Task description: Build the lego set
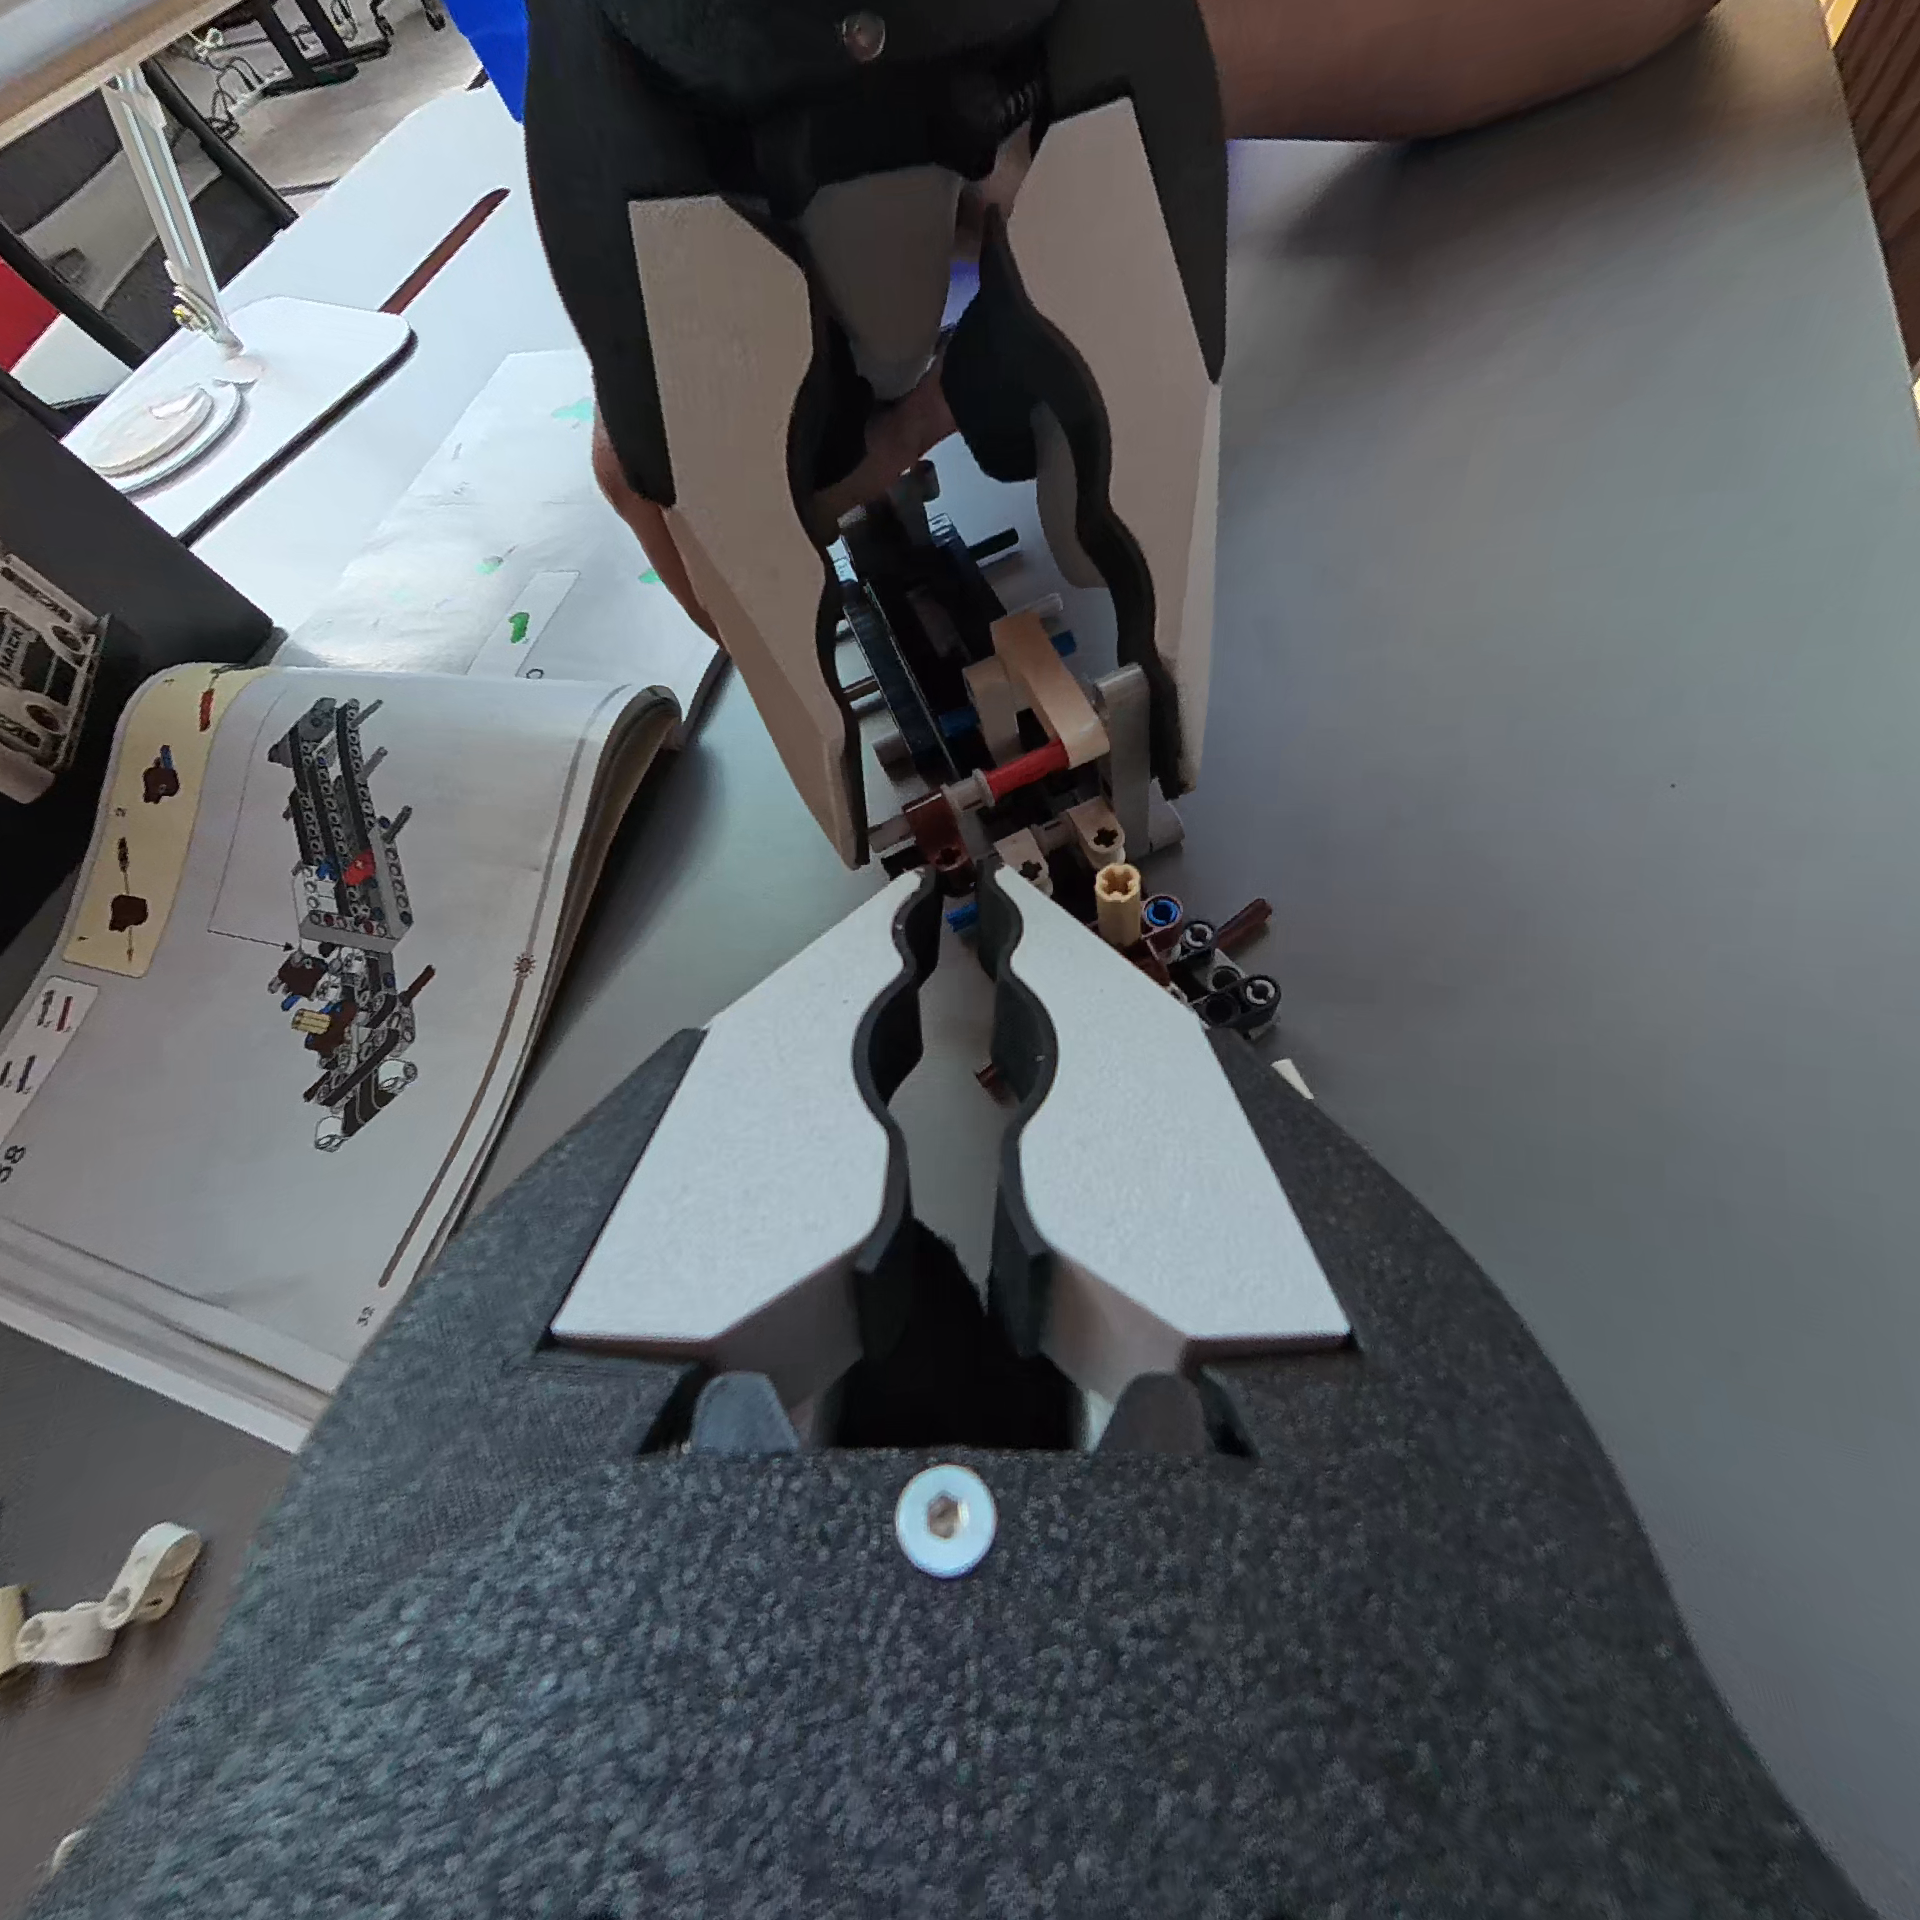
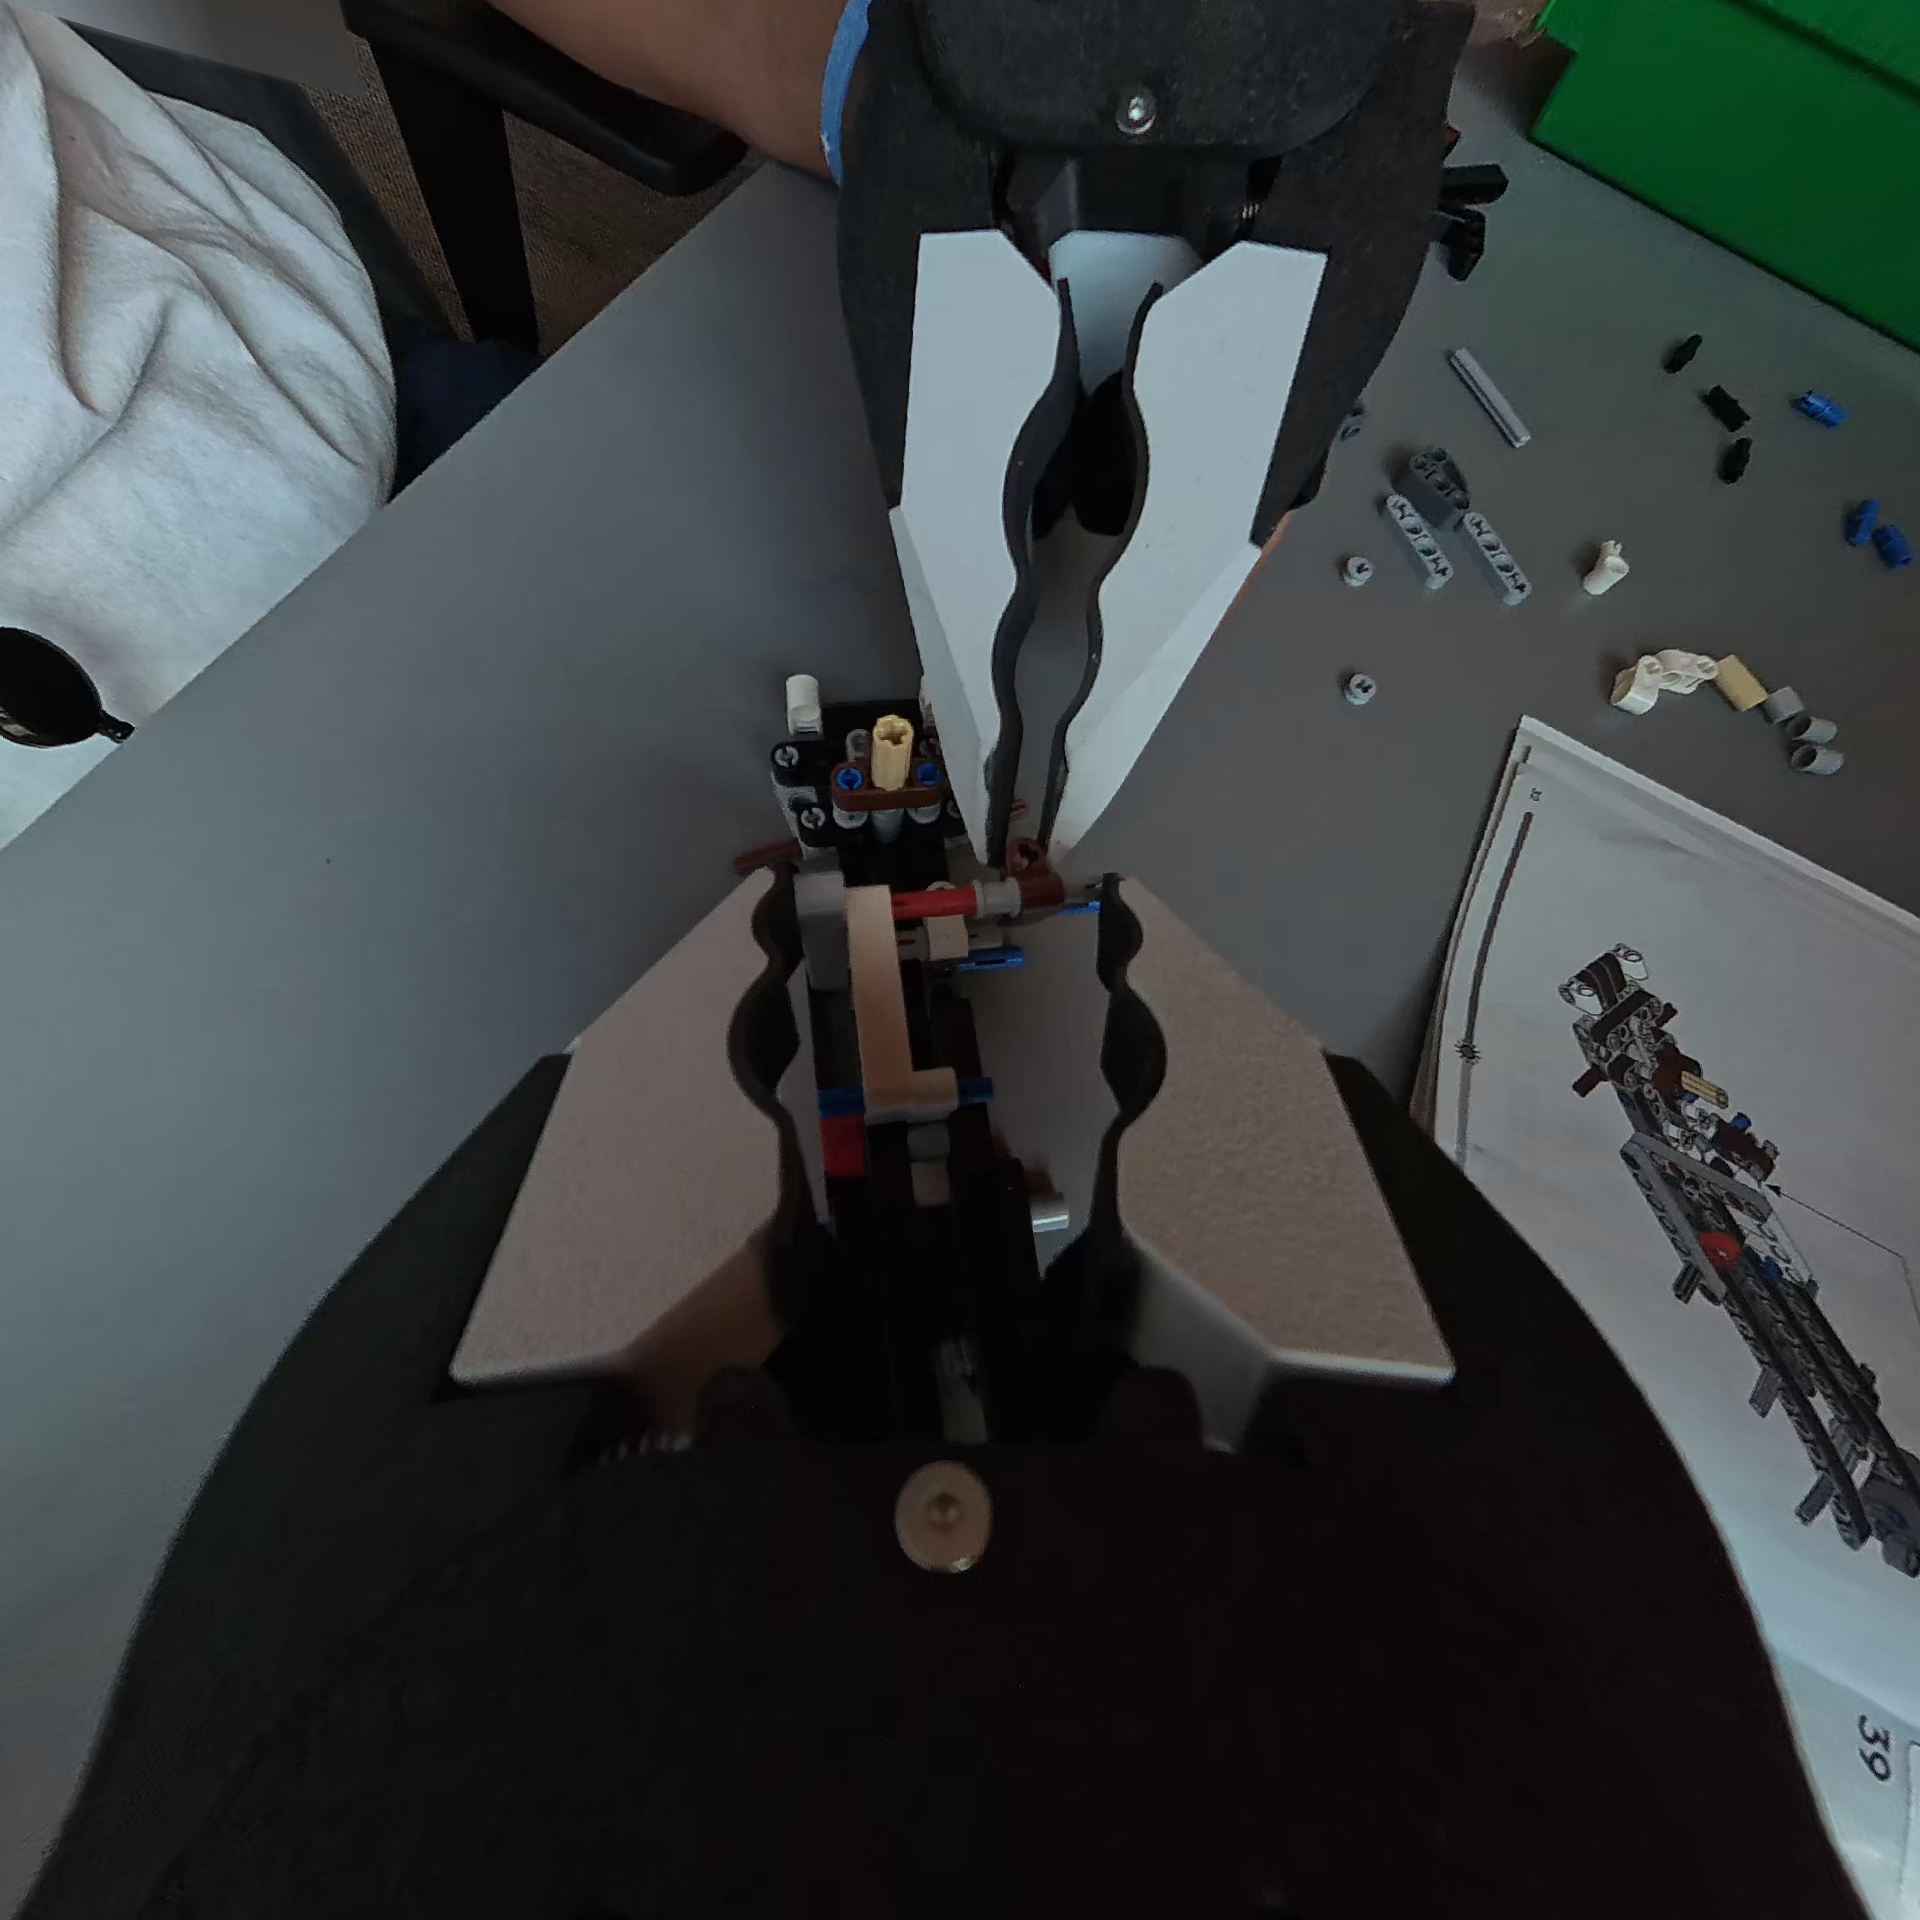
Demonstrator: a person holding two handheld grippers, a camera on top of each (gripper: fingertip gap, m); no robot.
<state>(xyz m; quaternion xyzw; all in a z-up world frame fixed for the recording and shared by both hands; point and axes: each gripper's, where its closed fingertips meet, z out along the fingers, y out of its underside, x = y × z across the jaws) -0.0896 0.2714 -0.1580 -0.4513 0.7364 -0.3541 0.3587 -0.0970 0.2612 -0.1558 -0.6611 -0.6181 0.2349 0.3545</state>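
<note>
From my right wrist view, the lego assembly [image 2: 904, 1049] sits between my right gripper's [image 2: 940, 894] fingers on the table [image 2: 416, 935], the left gripper [image 2: 1023, 842] meeting it from the far side. The instruction booklet [image 2: 1714, 1091] lies right; loose pieces [image 2: 1455, 540] are scattered far right, possibly beside a box [image 2: 1745, 145].

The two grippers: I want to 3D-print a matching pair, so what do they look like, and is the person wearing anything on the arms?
Both the left gripper and the right gripper have a rough black body with one silver screw in the middle. Flat pale tapered fingers carry wavy black inner pads. No cables show. A blue wristband sits on the arm behind the left gripper; no sleeves show.
</note>
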